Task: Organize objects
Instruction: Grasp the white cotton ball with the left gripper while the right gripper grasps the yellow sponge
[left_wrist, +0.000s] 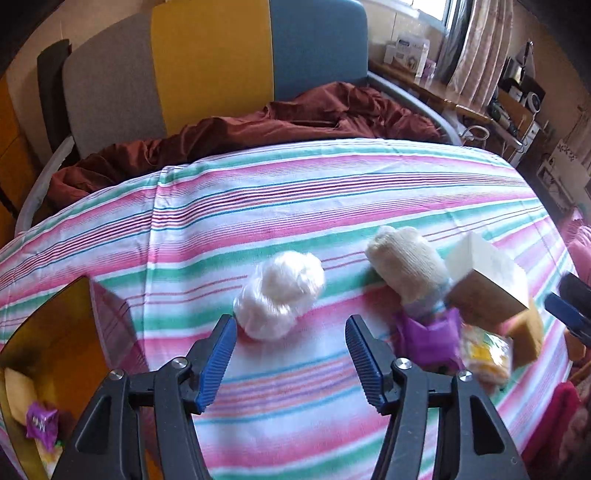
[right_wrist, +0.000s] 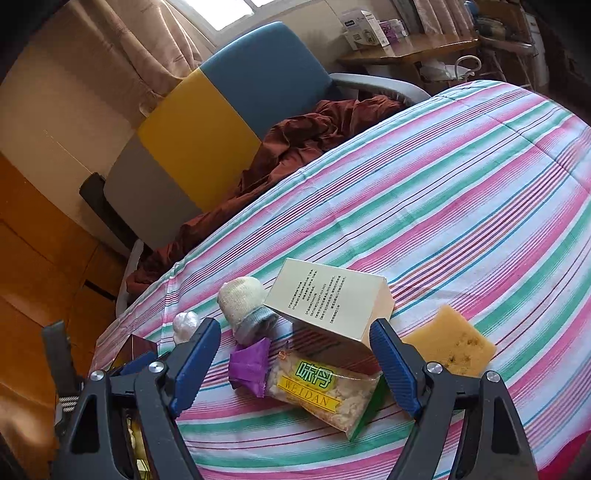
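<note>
Over the striped cloth (left_wrist: 295, 206), my left gripper (left_wrist: 291, 325) is open and holds nothing. A white fluffy ball (left_wrist: 280, 295) lies just past its left fingertip. To the right sit a rolled cream sock (left_wrist: 406, 262), a cream box (left_wrist: 484, 280), a purple packet (left_wrist: 428, 336) and a blurred yellow snack packet (left_wrist: 487, 354). My right gripper (right_wrist: 295, 328) is open too. The tilted cream box (right_wrist: 328, 299), the purple packet (right_wrist: 249, 365) and the snack packet (right_wrist: 325, 391) lie between and below its fingers. No pad presses on them. A yellow sponge (right_wrist: 450, 343) lies right of it.
A shiny brown-gold container (left_wrist: 55, 332) at the near left holds a purple packet (left_wrist: 40, 424) and other items. Behind the table is a grey, yellow and blue seat back (left_wrist: 210, 62) with a maroon cloth (left_wrist: 295, 114) heaped on the seat. A wooden desk (right_wrist: 410, 48) carries boxes.
</note>
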